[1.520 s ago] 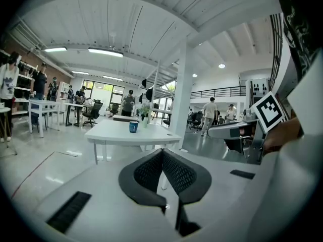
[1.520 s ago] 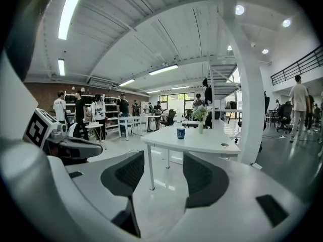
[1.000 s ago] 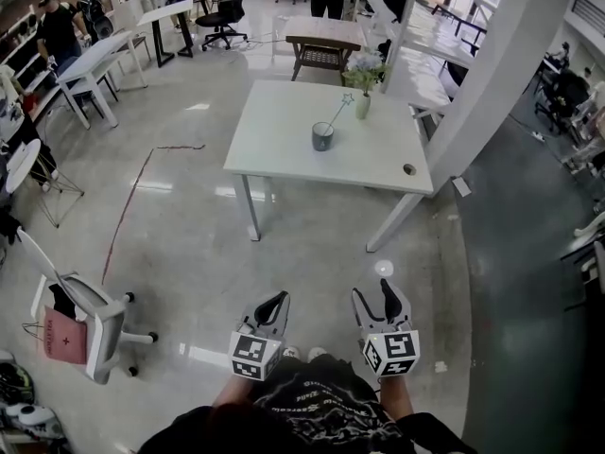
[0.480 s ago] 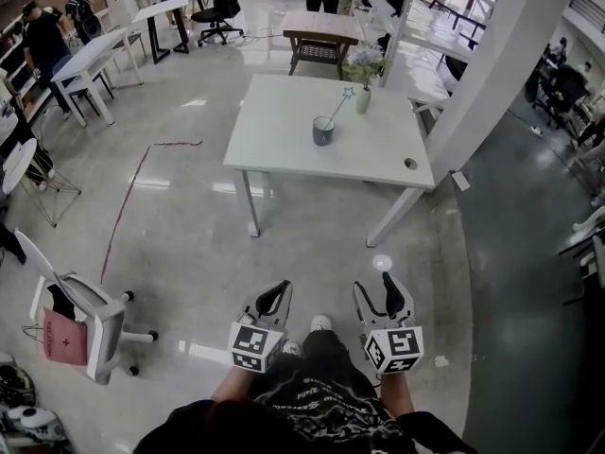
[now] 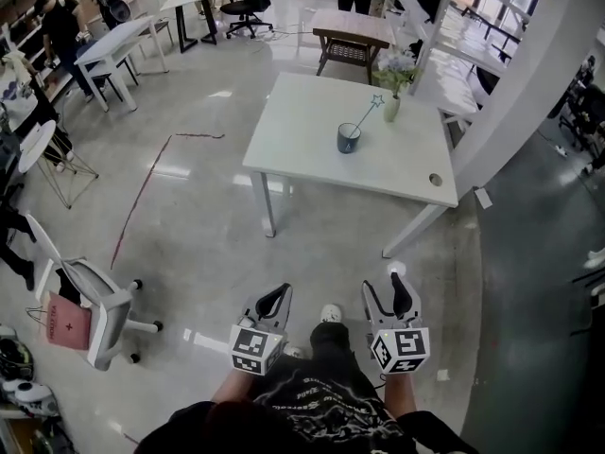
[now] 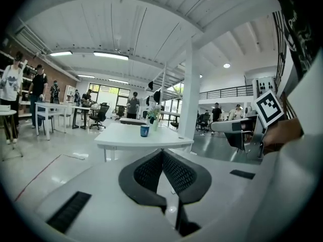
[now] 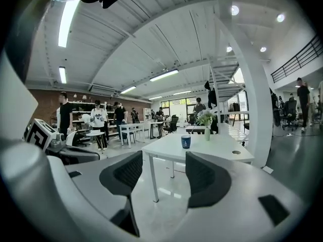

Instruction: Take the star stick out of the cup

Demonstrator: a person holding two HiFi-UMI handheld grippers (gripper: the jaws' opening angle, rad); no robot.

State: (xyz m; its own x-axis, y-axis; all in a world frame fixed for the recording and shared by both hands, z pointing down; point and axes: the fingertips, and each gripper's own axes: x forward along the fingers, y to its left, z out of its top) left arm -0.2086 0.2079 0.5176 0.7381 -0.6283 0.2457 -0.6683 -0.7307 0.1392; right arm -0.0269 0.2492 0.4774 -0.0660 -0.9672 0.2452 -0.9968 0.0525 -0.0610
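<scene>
I see the cup (image 5: 349, 138) standing upright on the white table (image 5: 302, 149), roughly mid-table and well ahead of me. It is small, round and dark blue, with its mouth open. The star stick (image 5: 364, 116) sits in it, a thin pale rod leaning up and right. Its small star tip is just beside a vase (image 5: 391, 110); I can't tell if they touch.

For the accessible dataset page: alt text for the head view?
A person on a glossy floor holds two empty grippers, left gripper shut, right gripper open, well short of a white table ahead. On it stand a dark cup with the star stick leaning out and a flower vase.
</scene>
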